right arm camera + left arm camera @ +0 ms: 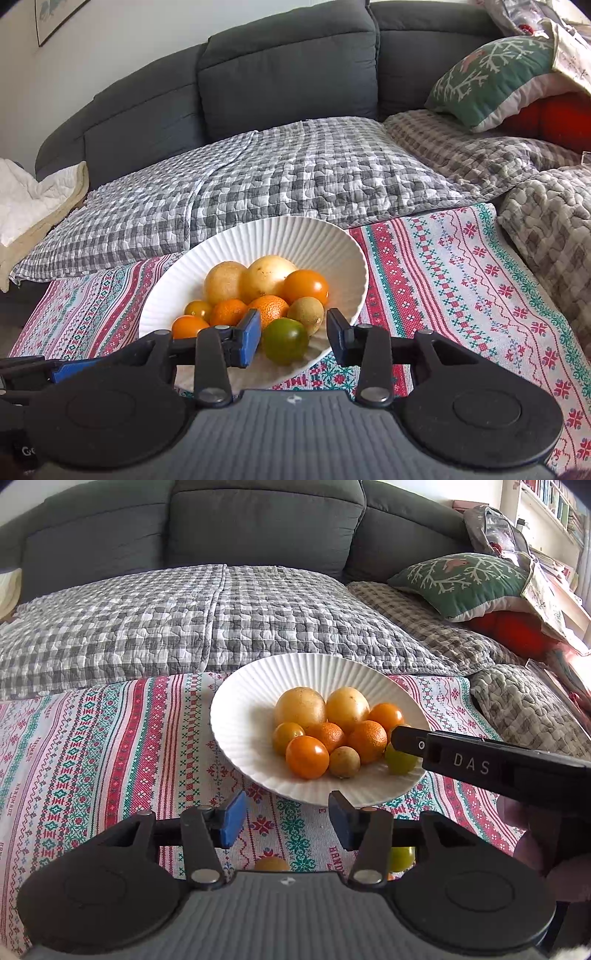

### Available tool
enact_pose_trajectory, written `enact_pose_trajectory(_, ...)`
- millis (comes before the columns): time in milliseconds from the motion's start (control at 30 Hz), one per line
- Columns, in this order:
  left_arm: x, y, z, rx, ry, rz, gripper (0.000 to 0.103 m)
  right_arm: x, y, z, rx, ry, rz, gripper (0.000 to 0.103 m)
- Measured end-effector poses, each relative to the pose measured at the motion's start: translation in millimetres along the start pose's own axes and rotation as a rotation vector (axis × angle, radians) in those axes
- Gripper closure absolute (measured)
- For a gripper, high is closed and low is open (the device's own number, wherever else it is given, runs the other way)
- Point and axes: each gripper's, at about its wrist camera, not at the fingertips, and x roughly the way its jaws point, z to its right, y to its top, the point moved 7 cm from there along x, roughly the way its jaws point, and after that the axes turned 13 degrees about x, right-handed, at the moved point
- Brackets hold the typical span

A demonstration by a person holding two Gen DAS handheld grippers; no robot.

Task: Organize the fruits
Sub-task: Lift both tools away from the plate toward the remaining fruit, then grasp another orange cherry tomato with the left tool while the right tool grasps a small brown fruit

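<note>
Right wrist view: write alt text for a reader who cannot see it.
A white ribbed bowl of orange, yellow and green fruit sits on a patterned tablecloth, with the right claw open just above its near rim. A green fruit lies between the blue pads, untouched. Behind is a grey sofa with a checked quilt.

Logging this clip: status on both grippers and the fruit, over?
Left gripper open, empty, short of the white bowl. Right gripper open, straddling the green fruit at the bowl's near edge. Two loose fruits on the cloth. Nothing blocking.
</note>
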Motion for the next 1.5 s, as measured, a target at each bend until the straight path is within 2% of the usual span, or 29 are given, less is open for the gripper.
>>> enact_pose_trajectory(67, -1.1, -0.9, -0.2, 0.009, 0.007, -0.004, 0.064, -6.0, 4.3, -0.6, -0.003, 0.006, 0.011, 0.047)
enact_pose_trajectory(167, -4.8, -1.4, 0.5, 0.016, 0.011, -0.007, 0.057, -17.7, 12.3, 1.2, 0.009, 0.028, 0.026, 0.035)
enact_pose_trajectory(300, -11.8, -3.1, 3.6, 0.036, 0.021, -0.02, 0.045, -32.6, 16.7, 4.5, -0.001, 0.036, 0.014, 0.023)
enact_pose_trajectory(400, -18.2, -8.2, 4.7, 0.035, 0.028, -0.038, 0.037, -41.3, 15.2, 6.8, -0.06, -0.014, -0.013, 0.018)
enact_pose_trajectory(467, -22.5, -10.2, 6.2, 0.047, 0.034, -0.054, 0.035, -48.5, 12.7, 10.8, -0.09, -0.037, -0.025, 0.013)
enact_pose_trajectory(700, -39.8, -16.8, 8.3, 0.057, 0.062, -0.069, 0.024, -66.3, -0.5, 19.2, -0.154, -0.06, -0.066, 0.006)
enact_pose_trajectory(833, -42.3, -21.8, 8.7, 0.018, 0.036, -0.057, 0.019, -69.6, -11.2, 21.2, -0.214, -0.076, -0.096, 0.003)
enact_pose_trajectory(1000, -39.8, -25.9, 13.8, 0.004, 0.0, -0.084, 0.018, -68.8, -20.0, 23.0, -0.249, -0.094, -0.125, 0.001)
enact_pose_trajectory(1133, -38.7, -32.8, 20.8, 0.023, -0.021, -0.098, 0.017, -67.1, -23.3, 28.5, -0.253, -0.114, -0.141, 0.001)
enact_pose_trajectory(1267, -36.7, -34.7, 28.1, 0.037, -0.041, -0.077, 0.018, -62.7, -26.6, 37.0, -0.238, -0.134, -0.167, 0.001)
enact_pose_trajectory(1367, -35.3, -31.8, 34.5, 0.007, -0.107, -0.031, 0.02, -59.7, -27.4, 39.0, -0.225, -0.126, -0.163, 0.001)
enact_pose_trajectory(1500, -30.1, -29.6, 47.1, -0.012, -0.182, -0.007, 0.03, -55.8, -30.9, 41.3, -0.218, -0.118, -0.169, 0.001)
